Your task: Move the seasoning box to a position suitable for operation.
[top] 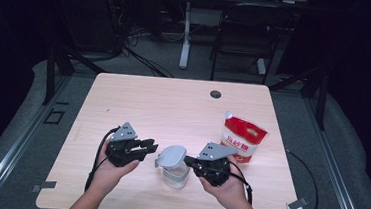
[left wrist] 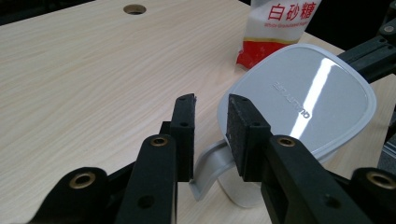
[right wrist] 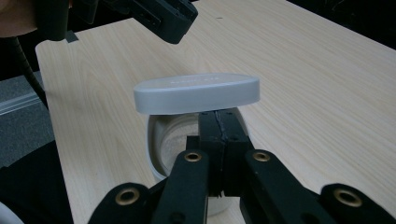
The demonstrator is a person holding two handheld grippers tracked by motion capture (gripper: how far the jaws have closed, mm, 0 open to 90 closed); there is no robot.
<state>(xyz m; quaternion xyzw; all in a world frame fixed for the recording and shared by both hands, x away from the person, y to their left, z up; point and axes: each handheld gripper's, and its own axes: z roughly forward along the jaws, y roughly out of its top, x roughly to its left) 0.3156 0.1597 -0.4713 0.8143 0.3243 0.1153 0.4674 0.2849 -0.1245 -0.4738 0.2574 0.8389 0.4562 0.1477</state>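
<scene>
High view: container (top: pixel 175 171) sits lower centre of tabletop (top: pixel 173 103), lid (top: pixel 172 156) tipped up. Left tool (top: pixel 150 145) released beside the lid tab; right tool (top: pixel 190 161) clenched on the rim.

Left gripper view: tab (left wrist: pixel 212 163) btwn my parted jaws, untouched. Lift lid slowly, hold base steady.

Right gripper view: jaws pinched shut at rim (right wrist: pixel 154 154); wrist level.

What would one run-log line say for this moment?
left gripper: open beside lid tab | right gripper: shut at jar rim, under lid | lid: raised, tilted | sugar bag: on table, untouched
</scene>
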